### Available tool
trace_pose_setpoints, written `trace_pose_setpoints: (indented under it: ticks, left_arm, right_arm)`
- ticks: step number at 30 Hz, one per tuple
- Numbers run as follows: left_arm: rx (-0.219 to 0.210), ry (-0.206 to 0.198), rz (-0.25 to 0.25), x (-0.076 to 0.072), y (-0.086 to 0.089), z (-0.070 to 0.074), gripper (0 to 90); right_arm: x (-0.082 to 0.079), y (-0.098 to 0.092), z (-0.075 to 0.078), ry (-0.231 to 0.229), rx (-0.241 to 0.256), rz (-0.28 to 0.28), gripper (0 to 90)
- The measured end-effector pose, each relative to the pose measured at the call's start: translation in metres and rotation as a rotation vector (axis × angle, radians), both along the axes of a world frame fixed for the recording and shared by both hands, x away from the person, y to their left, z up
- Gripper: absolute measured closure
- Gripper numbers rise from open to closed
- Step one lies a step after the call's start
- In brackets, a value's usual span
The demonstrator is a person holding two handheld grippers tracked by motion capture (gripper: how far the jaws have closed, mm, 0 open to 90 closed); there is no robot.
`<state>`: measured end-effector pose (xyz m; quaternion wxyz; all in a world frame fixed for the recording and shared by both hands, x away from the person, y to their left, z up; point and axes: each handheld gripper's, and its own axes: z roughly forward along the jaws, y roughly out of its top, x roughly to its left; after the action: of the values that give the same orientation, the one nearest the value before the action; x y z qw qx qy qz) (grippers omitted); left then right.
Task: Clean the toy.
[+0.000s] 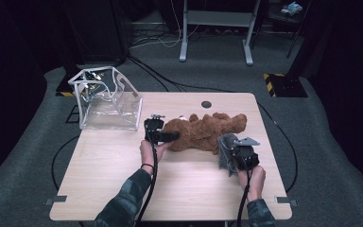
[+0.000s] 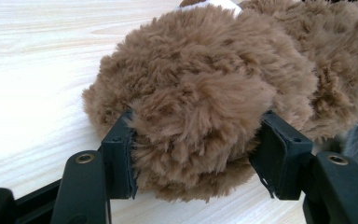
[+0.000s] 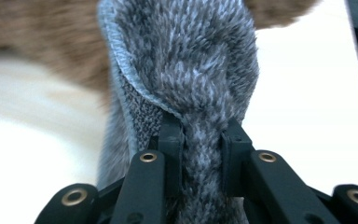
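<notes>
A brown teddy bear [image 1: 203,131] lies on its side across the middle of the wooden table [image 1: 123,161]. My left gripper [image 1: 160,136] is at the bear's left end, and its jaws press into a round furry part of the bear [image 2: 200,107] from both sides. My right gripper [image 1: 238,153] sits near the bear's lower right and is shut on a grey knitted cloth [image 3: 191,74], which stands up between the jaws. The grey cloth [image 1: 225,151] hangs beside the bear.
A clear plastic bag with a white frame [image 1: 106,99] stands open at the table's back left corner. A small dark hole [image 1: 206,104] marks the table's far edge. A desk frame [image 1: 216,28] stands on the carpet beyond.
</notes>
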<state>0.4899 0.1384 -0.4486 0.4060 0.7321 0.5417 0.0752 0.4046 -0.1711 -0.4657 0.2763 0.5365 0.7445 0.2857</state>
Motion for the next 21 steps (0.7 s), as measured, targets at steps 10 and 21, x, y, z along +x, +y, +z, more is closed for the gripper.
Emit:
trace_pose_setpoints:
  ticks: [10, 21]
  left_arm:
    - [-0.005, 0.007, -0.014, 0.001, -0.002, 0.000, 39.5]
    - [-0.022, 0.017, -0.044, 0.003, 0.005, -0.003, 40.0]
  right_arm:
    - [-0.011, 0.090, 0.010, -0.020, -0.028, 0.340, 74.8]
    - [0.032, 0.084, 0.016, -0.010, 0.024, 0.209, 74.9]
